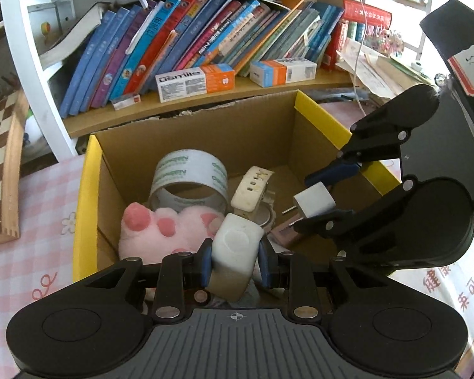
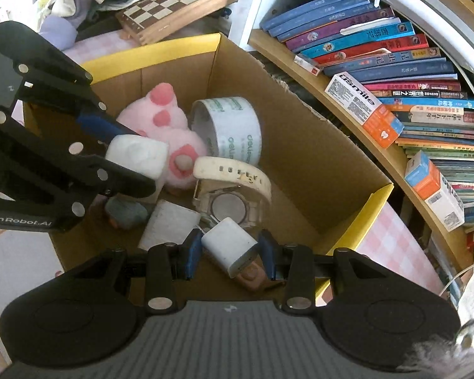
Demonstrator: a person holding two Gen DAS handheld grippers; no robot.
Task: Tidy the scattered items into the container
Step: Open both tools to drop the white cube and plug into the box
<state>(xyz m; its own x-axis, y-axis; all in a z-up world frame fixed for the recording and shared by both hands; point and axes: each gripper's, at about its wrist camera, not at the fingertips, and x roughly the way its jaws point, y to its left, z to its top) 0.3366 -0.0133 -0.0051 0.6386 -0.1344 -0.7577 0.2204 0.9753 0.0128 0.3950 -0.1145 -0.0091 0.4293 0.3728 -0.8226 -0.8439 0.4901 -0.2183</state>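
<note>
A cardboard box (image 1: 256, 126) with yellow flaps stands on the pink checked cloth; it also shows in the right wrist view (image 2: 303, 164). Inside lie a pink plush paw (image 1: 164, 230), a tape roll (image 1: 189, 180), a white watch (image 1: 252, 189) and a small pink item (image 1: 286, 232). My left gripper (image 1: 235, 257) is shut on a white cube-shaped block (image 1: 235, 252) above the box's near side. My right gripper (image 2: 229, 254) is shut on a white charger plug (image 2: 230, 246) and holds it over the box's right side; it also shows in the left wrist view (image 1: 322, 200).
A bookshelf (image 1: 205, 47) full of leaning books and small cartons stands right behind the box. A wooden chessboard (image 1: 0, 164) lies to the left. A grey stone-like item (image 2: 126, 211) and a white pad (image 2: 170, 224) lie in the box.
</note>
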